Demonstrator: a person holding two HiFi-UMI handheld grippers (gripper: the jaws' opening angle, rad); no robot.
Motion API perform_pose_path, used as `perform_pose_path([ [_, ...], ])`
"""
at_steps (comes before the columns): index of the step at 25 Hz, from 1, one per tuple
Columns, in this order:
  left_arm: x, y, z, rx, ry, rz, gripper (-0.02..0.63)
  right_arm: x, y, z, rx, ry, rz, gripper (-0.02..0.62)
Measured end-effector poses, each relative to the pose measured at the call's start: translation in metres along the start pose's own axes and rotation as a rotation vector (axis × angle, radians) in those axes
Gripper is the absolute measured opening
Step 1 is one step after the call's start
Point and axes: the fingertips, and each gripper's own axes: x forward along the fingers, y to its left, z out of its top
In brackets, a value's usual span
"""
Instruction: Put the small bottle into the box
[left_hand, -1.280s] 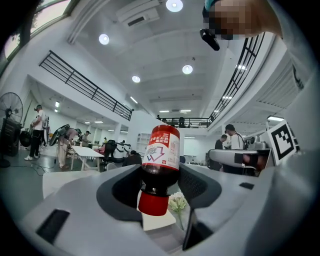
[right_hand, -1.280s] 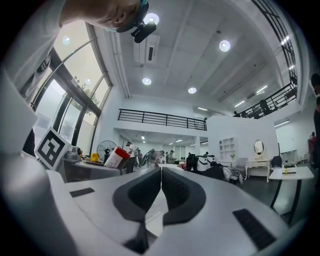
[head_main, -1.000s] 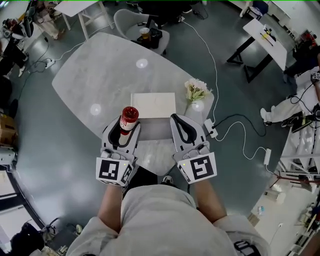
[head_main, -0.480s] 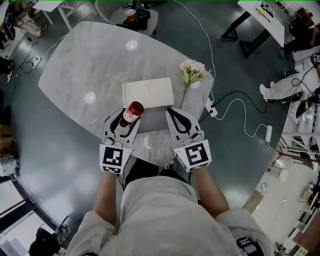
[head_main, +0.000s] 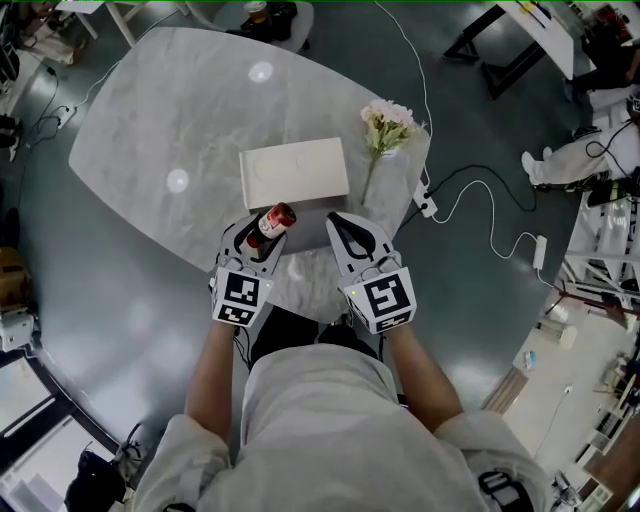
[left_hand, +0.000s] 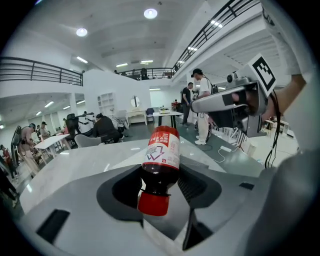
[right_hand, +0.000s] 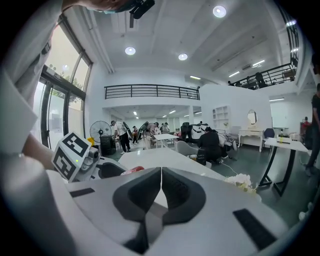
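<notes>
A small bottle (head_main: 271, 223) of dark red drink with a red cap and red-and-white label is clamped in my left gripper (head_main: 252, 238), which is shut on it near the neck. In the left gripper view the bottle (left_hand: 160, 167) points away from the camera, cap nearest. The white box (head_main: 294, 172) lies flat on the marble table (head_main: 190, 110), just beyond both grippers. My right gripper (head_main: 345, 235) hovers beside the left one at the table's near edge, shut and holding nothing. Its jaws meet in the right gripper view, where the right gripper (right_hand: 161, 185) is seen.
A vase of pale flowers (head_main: 386, 128) stands at the box's right. A power strip (head_main: 427, 207) and white cables trail on the floor right of the table. Chairs and other tables stand farther off, with people (left_hand: 199, 105) in the room.
Both grippers have drawn closer to the box. The bottle has tilted over from near upright, its base now leaning toward the box. The right gripper stays shut.
</notes>
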Motion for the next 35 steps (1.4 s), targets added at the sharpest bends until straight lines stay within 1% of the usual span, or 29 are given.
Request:
perform_pose_path([
  [3,0.012,-0.003,-0.014,0.019,0.041,-0.032,0.239,0.003,0.001,-0.009,0.012,0.019,0.001,0.026],
  [8,0.033,-0.009,-0.028,0.093,0.114,-0.084,0.239,0.004,-0.001,-0.018,0.029,0.04,-0.006,0.026],
  [16,0.06,-0.024,-0.06,0.273,0.264,-0.179,0.239,0.008,-0.01,-0.036,0.067,0.08,-0.032,0.026],
  [23,0.077,-0.028,-0.078,0.366,0.351,-0.214,0.239,0.018,-0.012,-0.059,0.076,0.141,-0.039,0.026],
  [30,0.089,-0.026,-0.093,0.452,0.418,-0.237,0.239,0.022,-0.007,-0.07,0.094,0.168,-0.038,0.026],
  [35,0.094,-0.027,-0.1,0.478,0.456,-0.259,0.239,0.025,-0.008,-0.073,0.102,0.169,-0.042,0.026],
])
